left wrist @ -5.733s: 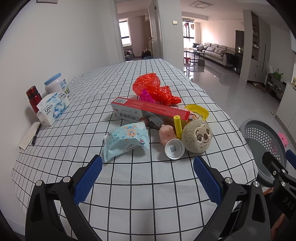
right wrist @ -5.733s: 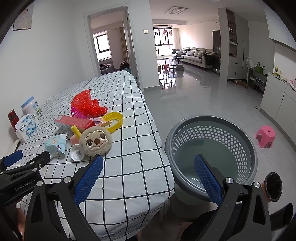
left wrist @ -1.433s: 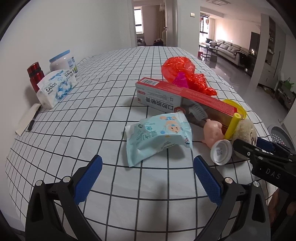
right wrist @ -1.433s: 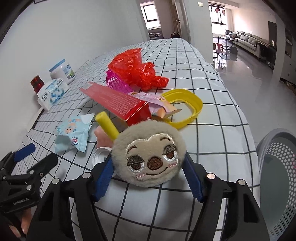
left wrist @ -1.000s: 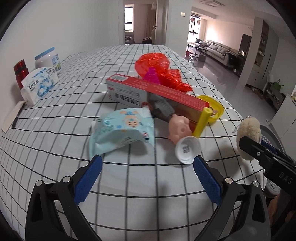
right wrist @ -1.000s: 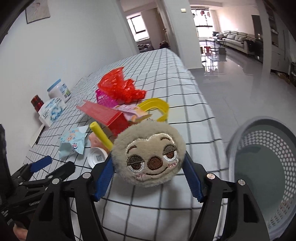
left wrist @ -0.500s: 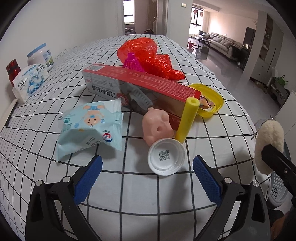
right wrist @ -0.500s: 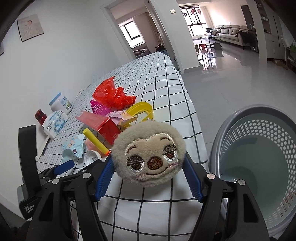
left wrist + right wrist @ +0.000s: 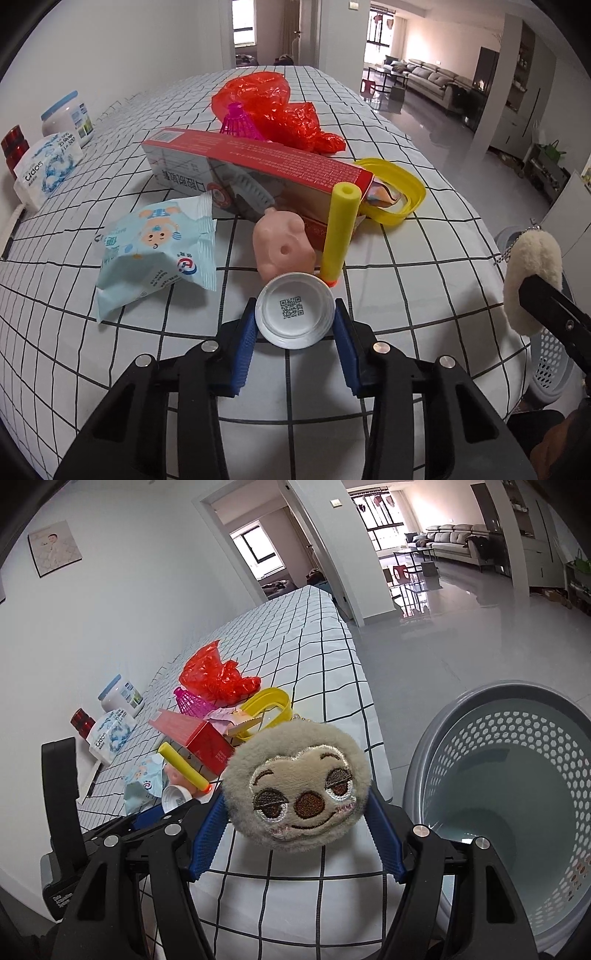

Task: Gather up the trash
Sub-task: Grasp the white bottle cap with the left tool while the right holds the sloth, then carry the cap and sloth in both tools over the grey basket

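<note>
The left tongs (image 9: 295, 325) had their blue pads pressed on either side of a round white plastic lid (image 9: 294, 315) with a QR code printed inside, which lay on the counter (image 9: 424, 266) draped in a white cloth with a black grid. Just beyond the lid sat a pale pink rubber pig toy (image 9: 283, 248) and a yellow foam tube (image 9: 340, 229) leaning against a long red and white toothpaste box (image 9: 255, 173). To the lid's left lay a light blue wipes packet (image 9: 159, 243) with a cartoon baby. Behind the box were a crumpled red plastic bag (image 9: 280, 107), a magenta shuttlecock (image 9: 238, 123) and a yellow plastic ring (image 9: 399, 195).

The right tongs (image 9: 295, 834) were clamped on a round grey plush sloth face (image 9: 297, 788), held off the counter's edge, just left of a grey perforated plastic laundry basket (image 9: 517, 775) standing on the tiled floor (image 9: 443, 635). Far left of the lid, by the wall, stood a white tub with a blue cap (image 9: 68, 118), a red bottle (image 9: 14, 146) and a white tissue pack (image 9: 46, 166).
</note>
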A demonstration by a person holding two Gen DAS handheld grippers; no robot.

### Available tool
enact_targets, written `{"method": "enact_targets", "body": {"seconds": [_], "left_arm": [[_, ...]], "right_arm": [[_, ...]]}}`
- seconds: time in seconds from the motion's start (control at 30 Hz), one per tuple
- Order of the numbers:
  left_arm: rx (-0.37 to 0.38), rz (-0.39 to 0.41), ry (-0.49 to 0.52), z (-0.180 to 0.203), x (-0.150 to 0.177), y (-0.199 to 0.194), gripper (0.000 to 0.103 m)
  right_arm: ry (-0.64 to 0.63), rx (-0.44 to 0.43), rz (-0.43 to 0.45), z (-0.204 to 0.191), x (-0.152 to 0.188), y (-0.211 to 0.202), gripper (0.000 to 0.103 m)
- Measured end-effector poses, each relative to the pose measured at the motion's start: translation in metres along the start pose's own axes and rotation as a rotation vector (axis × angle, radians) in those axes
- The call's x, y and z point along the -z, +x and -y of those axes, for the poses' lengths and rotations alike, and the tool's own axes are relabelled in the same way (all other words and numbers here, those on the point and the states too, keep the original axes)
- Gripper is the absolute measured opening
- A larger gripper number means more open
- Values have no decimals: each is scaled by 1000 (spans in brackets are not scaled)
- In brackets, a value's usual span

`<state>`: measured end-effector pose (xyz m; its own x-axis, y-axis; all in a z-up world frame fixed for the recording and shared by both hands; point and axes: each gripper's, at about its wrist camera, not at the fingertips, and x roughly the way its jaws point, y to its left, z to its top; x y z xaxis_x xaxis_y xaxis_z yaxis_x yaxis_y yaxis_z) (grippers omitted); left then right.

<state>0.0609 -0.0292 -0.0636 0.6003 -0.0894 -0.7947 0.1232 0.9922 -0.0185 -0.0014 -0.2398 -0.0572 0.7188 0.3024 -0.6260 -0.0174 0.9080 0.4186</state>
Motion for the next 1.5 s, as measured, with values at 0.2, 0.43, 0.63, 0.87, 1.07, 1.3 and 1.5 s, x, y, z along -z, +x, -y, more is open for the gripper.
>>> {"method": "enact_targets", "body": {"seconds": [0.2,0.43,0.63,0.87,1.07,1.3,1.5], "left_arm": [[8,28,3,-5,0,-14,39],[46,69,41,8,0,-37,39],[89,94,112,43,-1,-45,39],[150,111,190,91,-6,-44,39],[207,128,271,137,-6,-40,39],[269,106,368,184,1,-29,39],[310,96,421,209,9,-25,39]], "right_arm": [[-6,5,8,-1,2,-3,68],[-4,30,28,5,3,-12,68],[24,81,62,27,3,-29,68],[82,142,94,64,8,-51,68],[141,202,100,96,16,-65,68],[202,287,116,130,31,-87,68],[253,339,128,153,43,-102,68]]}}
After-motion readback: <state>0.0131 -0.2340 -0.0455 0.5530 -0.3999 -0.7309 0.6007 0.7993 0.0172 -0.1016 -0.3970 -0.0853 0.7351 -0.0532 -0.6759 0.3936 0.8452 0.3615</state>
